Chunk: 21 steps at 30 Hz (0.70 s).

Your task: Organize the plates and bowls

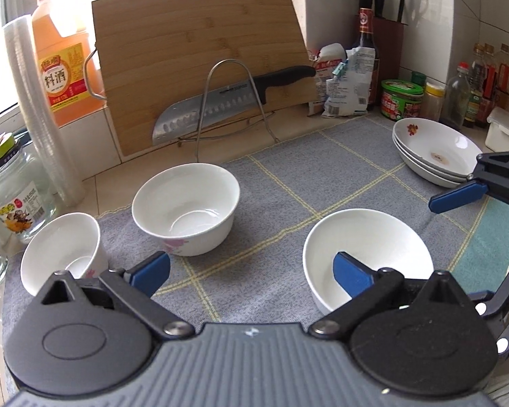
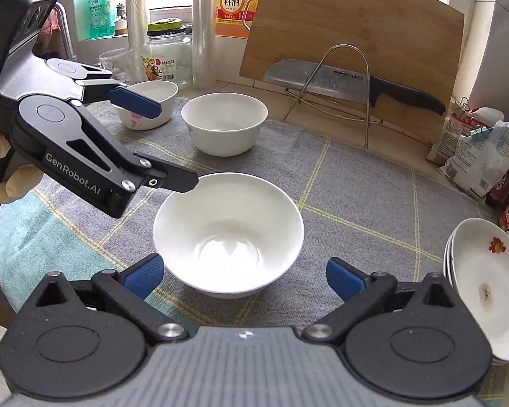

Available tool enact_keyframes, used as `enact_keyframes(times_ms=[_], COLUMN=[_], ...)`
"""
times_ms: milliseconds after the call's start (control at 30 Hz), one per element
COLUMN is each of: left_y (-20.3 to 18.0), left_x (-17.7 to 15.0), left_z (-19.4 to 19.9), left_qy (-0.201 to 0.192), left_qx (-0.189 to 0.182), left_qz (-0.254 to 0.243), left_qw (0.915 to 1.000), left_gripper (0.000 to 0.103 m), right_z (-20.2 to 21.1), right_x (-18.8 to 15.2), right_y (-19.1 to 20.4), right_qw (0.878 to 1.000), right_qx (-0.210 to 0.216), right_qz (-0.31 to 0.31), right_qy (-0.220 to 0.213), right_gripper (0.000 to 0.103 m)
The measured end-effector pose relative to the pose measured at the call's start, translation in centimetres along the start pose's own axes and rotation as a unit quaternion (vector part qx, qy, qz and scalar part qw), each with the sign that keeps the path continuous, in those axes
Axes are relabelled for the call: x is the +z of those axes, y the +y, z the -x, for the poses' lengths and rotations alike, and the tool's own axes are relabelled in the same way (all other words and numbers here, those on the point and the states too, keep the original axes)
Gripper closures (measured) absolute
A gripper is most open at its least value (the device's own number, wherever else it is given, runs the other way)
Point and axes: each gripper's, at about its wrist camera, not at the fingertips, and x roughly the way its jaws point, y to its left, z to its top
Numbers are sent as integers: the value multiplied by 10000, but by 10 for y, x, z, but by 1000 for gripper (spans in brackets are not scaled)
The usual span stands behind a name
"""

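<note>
Three white bowls stand on a grey checked cloth. The near bowl sits between both grippers. A middle bowl stands further back. A smaller flowered bowl is at the left. A stack of shallow plates lies at the right. My left gripper is open and empty, its right finger over the near bowl's rim. My right gripper is open and empty, just in front of the near bowl.
A bamboo cutting board and a cleaver lean in a wire rack at the back. A cooking wine jug, glass jar and stacked cups stand left. Sauce bottles and packets crowd the right.
</note>
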Motion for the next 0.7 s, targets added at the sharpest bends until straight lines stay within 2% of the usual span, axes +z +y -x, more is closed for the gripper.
enact_keyframes(times_ms=[267,433,700], left_y=[20,30,27], left_x=[-15,-18,-12], left_z=[12,8,-3], left_qy=[-216,-200,-259], left_qx=[540,666,1181], left_qz=[386,599,1116], left_qw=[9976,9958,9864], left_gripper=[1,1,1], right_z=[-1,-10,-30], right_x=[21,38,70], right_y=[-13,-17,-36], right_qw=[9996,9993,9965], right_qx=[167,178,749], right_qz=[-228,-310,-210], right_qy=[12,100,305], right_gripper=[0,0,0])
